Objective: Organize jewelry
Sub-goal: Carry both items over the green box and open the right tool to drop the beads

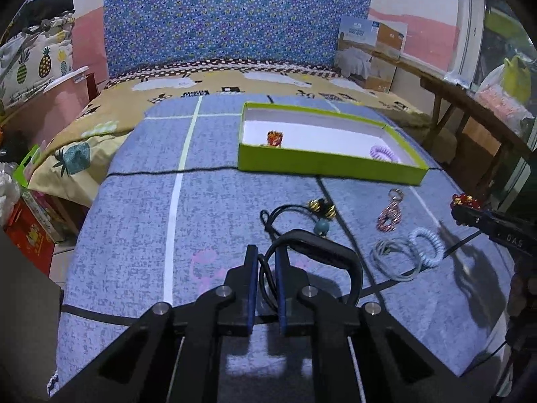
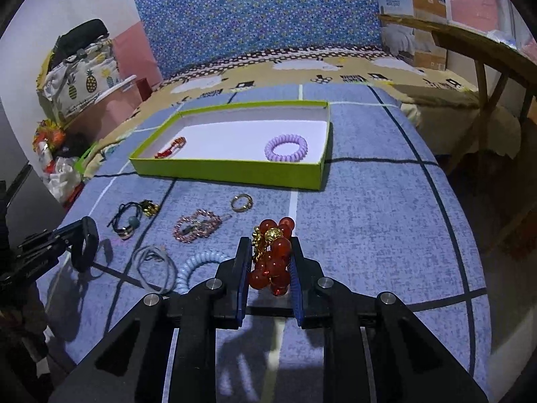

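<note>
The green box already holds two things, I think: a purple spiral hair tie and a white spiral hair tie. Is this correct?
Not quite. The green box holds the purple spiral hair tie and a small red ornament. The white spiral hair tie lies outside, on the blue cloth. The right wrist view shows it.

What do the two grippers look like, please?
Both the left gripper and the right gripper are black, angular frames with silver round bolts. Their flat fingers carry blue pads. The right gripper's side shows small pale lettering.
</note>
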The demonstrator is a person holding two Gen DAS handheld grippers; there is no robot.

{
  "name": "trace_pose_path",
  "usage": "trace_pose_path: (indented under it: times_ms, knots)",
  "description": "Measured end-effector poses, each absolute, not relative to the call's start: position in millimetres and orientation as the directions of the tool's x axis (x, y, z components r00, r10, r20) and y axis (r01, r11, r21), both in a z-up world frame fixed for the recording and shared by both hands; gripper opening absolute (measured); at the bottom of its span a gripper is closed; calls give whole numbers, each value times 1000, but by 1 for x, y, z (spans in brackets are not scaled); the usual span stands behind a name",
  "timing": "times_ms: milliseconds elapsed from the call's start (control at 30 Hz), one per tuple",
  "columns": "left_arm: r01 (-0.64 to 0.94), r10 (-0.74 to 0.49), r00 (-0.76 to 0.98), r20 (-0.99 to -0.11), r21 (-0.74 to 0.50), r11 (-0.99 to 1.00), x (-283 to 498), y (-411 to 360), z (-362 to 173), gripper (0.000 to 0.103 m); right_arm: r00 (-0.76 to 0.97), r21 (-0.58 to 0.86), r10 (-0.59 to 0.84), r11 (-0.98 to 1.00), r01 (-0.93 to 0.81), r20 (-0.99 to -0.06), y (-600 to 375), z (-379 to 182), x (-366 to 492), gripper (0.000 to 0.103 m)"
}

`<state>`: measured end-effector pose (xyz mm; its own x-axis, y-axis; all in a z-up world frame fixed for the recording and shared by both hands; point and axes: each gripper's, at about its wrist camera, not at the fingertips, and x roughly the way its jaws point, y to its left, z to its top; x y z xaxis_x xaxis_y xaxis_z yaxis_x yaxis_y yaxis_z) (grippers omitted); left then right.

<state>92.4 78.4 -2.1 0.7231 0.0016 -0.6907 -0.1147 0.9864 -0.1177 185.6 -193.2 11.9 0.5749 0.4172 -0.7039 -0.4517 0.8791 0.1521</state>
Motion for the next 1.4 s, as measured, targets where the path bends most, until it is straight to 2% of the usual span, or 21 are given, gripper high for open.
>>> trace_pose_path:
  times_ms: [400, 767, 1067, 1400]
  knots:
    - [-75, -16, 763, -646, -113, 991, 112, 71, 25, 10, 601, 128, 438, 864, -487, -669, -186, 33, 189, 21]
    - [-49, -14, 783, -622, -84, 995, 162, 69, 41, 10, 611, 116, 442, 860, -497, -657, -176, 43, 233, 22]
    - [-67, 13, 773, -635, -61, 996, 225, 84, 41, 10, 599, 91, 436, 851, -517, -671, -155, 41, 290, 22]
    - [-97, 64, 726, -685, -9, 995, 287, 94, 23, 10, 544, 91, 403, 855, -511, -736, -138, 15, 351, 22]
